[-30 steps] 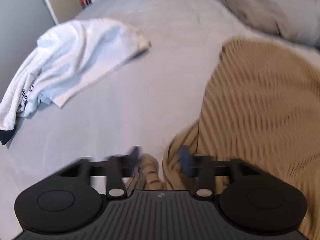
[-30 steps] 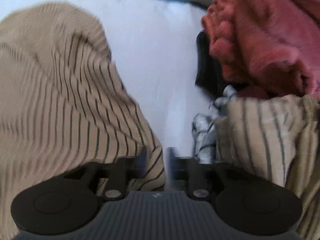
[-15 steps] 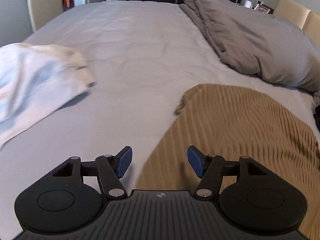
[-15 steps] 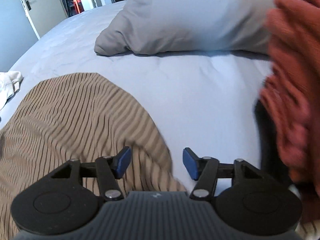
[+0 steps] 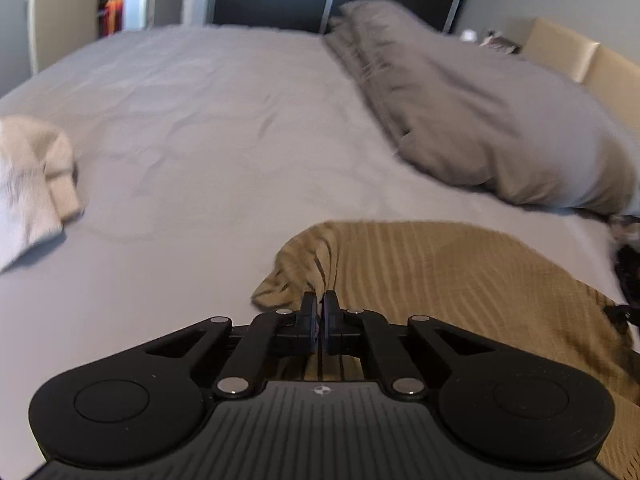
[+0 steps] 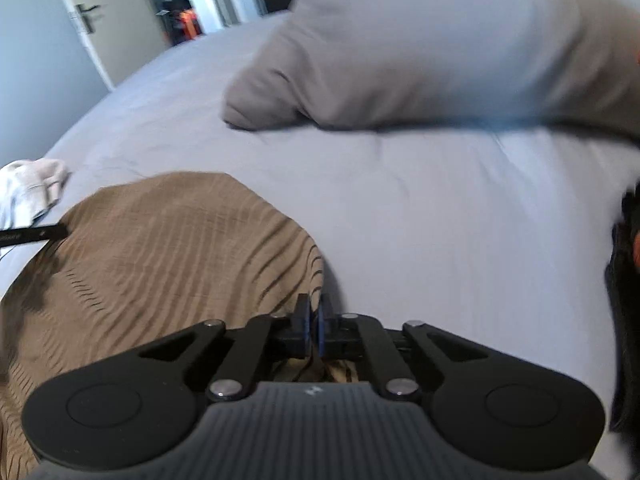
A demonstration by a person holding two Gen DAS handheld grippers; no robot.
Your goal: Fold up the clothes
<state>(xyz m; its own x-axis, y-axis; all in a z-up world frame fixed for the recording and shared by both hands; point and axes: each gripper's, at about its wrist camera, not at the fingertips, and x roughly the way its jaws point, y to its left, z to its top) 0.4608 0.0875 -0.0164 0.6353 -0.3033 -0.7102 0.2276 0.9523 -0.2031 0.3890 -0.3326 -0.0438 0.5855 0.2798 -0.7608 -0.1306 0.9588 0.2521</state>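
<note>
Both our left gripper (image 5: 319, 302) and right gripper (image 6: 313, 306) pinch the striped shirt (image 5: 460, 276) shut at twelve o'clock, thin bites that could slip if we lift unevenly.

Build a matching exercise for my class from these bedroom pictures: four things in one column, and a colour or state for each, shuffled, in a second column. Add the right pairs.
Things:
1. striped garment
2. pillow
3. white garment
4. left tongs

Colour or state:
A. grey, lying along the bed's right side
B. shut on a fold of cloth
C. tan with thin dark lines
D. crumpled at the left edge of the bed sheet

Pairs: 1-C, 2-A, 3-D, 4-B
</note>
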